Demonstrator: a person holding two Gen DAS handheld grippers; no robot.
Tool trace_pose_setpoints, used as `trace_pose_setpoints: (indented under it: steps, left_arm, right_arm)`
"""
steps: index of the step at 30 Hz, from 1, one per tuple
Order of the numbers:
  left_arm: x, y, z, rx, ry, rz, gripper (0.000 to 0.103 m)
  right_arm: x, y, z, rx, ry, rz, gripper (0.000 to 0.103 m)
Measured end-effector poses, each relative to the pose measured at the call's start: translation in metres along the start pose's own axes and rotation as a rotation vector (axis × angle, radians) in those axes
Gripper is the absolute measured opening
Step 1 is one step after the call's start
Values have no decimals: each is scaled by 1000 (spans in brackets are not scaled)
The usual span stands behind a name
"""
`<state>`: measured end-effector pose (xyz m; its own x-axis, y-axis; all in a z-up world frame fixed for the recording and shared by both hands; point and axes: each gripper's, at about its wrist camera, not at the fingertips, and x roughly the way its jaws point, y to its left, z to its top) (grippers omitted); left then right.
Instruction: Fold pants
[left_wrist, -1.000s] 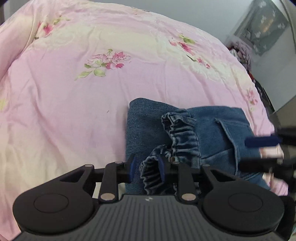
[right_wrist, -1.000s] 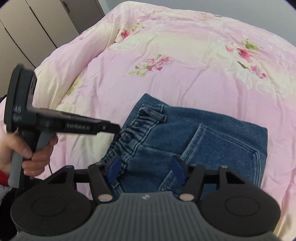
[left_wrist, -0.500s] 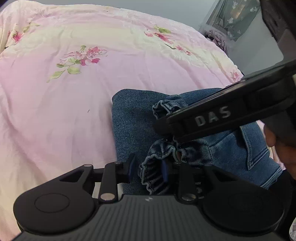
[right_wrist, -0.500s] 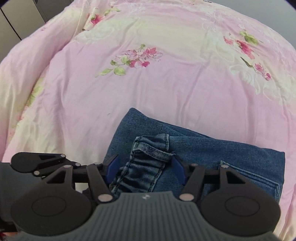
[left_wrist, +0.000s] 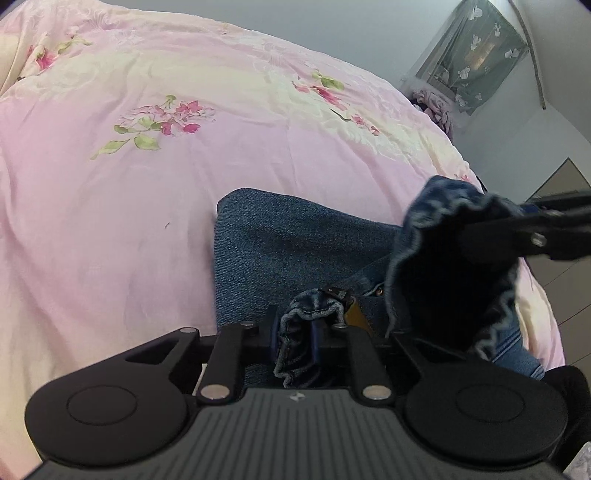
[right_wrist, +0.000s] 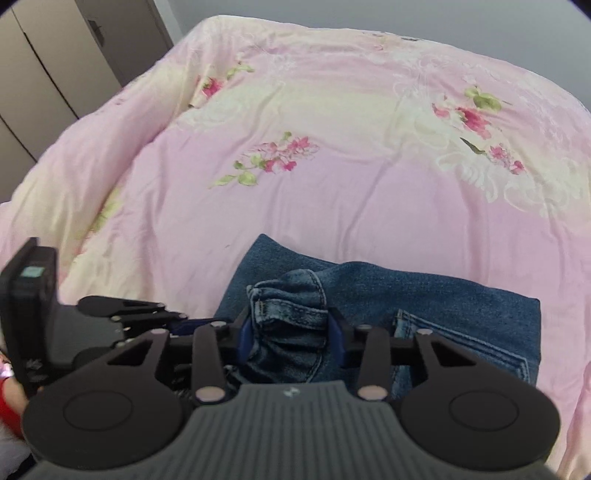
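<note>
Blue denim pants (left_wrist: 295, 251) lie partly folded on the pink floral bedspread (left_wrist: 147, 184). My left gripper (left_wrist: 295, 338) is shut on a bunched part of the elastic waistband (left_wrist: 310, 310). My right gripper (right_wrist: 290, 338) is shut on another bunch of the waistband (right_wrist: 288, 306) and lifts it off the folded legs (right_wrist: 443, 295). In the left wrist view the right gripper (left_wrist: 546, 229) shows at the right, holding raised waistband fabric (left_wrist: 454, 266). In the right wrist view the left gripper (right_wrist: 122, 314) sits just to the left.
The bedspread (right_wrist: 332, 166) stretches away beyond the pants. Wardrobe doors (right_wrist: 55, 66) stand at the back left. A dark patterned hanging (left_wrist: 476, 55) and a heap of cloth (left_wrist: 432, 107) are past the bed's far right corner.
My right gripper has closed from open onto the waistband and raised it. The left gripper keeps its hold and has lifted slightly; the waistband now stands up off the folded legs.
</note>
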<state>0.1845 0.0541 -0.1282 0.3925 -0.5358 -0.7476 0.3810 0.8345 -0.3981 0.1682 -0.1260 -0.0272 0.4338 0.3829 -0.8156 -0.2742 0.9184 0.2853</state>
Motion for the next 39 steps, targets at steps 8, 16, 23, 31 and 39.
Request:
trace_pose_setpoints:
  steps: [8, 16, 23, 31, 39]
  left_arm:
    - [-9, 5, 39, -151, -63, -81, 14]
    - [28, 24, 41, -225, 3, -64, 15]
    - [-22, 30, 0, -136, 1, -115, 30]
    - [-56, -25, -8, 215, 13, -219, 35]
    - [-20, -64, 4, 535, 122, -227, 43]
  right_arm:
    - [-80, 15, -6, -67, -42, 123, 38]
    - [-48, 32, -11, -115, 40, 136, 38]
    - [-56, 13, -27, -52, 35, 160, 38]
    - [-69, 3, -55, -7, 5, 149, 39]
    - [-76, -3, -50, 14, 4, 126, 39]
